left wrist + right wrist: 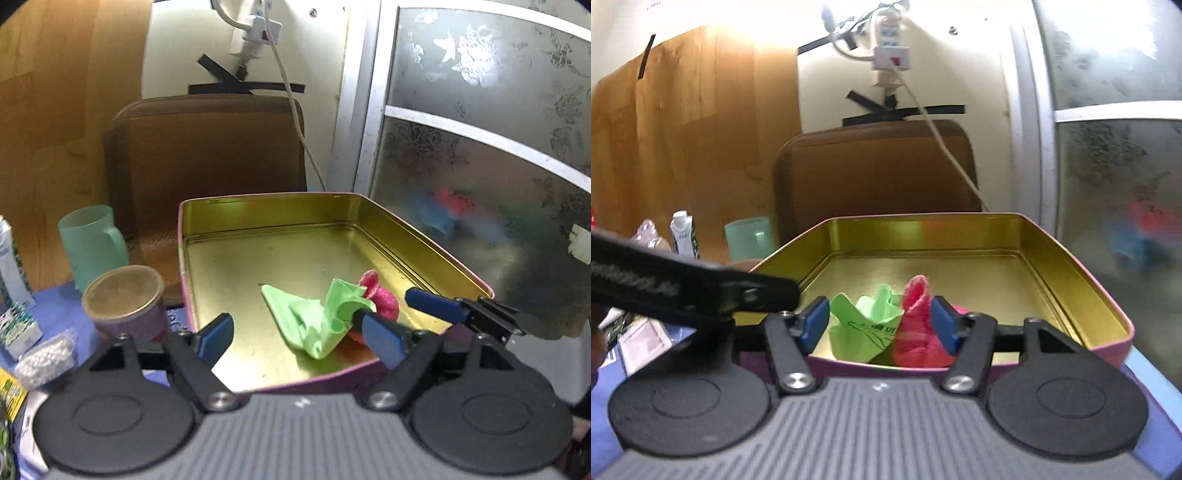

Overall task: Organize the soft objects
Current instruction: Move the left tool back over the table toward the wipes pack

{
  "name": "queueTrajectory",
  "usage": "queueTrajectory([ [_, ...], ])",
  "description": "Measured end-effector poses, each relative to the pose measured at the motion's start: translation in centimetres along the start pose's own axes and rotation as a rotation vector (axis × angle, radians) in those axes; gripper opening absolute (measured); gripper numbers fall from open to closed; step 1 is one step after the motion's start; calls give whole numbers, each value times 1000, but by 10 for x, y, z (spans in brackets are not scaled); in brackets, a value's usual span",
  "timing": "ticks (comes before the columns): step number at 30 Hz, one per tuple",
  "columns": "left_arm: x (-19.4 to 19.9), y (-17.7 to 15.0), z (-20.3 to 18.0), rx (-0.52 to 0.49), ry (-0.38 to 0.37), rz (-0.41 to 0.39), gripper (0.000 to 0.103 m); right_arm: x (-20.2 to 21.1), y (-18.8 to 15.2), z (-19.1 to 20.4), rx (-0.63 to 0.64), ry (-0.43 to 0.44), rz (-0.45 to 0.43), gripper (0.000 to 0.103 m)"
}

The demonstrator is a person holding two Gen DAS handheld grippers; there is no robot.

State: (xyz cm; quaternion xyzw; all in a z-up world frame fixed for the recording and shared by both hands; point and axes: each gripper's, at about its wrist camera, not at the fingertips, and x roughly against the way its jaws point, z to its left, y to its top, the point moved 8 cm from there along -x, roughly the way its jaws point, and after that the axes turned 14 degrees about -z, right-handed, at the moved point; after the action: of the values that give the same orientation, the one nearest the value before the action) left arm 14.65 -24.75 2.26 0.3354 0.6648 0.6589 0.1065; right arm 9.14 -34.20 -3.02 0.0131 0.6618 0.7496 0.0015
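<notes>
An open tin (258, 201), gold inside and pink outside, lies on a blue-covered table. On its floor near the front right, a crumpled green cloth (303, 317) lies against a pink cloth (380, 295). My left gripper (299, 338) is open over the tin's front edge, its blue pads either side of the green cloth without pressing it. In the right wrist view the green cloth (864, 325) and pink cloth (916, 328) sit between the spread pads of my open right gripper (879, 323). One of the right gripper's fingers (432, 304) reaches over the tin's right wall.
Left of the tin stand a mint cup (92, 243), a round lidded tub (123, 295), a bag of white beads (48, 358) and a carton (11, 266). A brown chair back (207, 147) is behind. A frosted glass door (480, 147) is at the right. A white cable (295, 110) hangs down.
</notes>
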Motion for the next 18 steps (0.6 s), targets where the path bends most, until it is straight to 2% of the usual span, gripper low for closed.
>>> queueTrajectory([
  [5,53,-5,26,51,14,-72,86,12,8,0,-41,-15,-60,63],
  [8,87,-18,55,89,65,-94,86,21,15,17,-41,14,-104,62],
  [12,135,-50,115,136,225,-96,86,28,22,60,13,133,-116,61],
  [17,186,-83,185,119,469,-101,86,22,7,131,50,352,-2,57],
  [18,193,-89,199,128,511,-102,86,17,2,144,39,390,37,53],
])
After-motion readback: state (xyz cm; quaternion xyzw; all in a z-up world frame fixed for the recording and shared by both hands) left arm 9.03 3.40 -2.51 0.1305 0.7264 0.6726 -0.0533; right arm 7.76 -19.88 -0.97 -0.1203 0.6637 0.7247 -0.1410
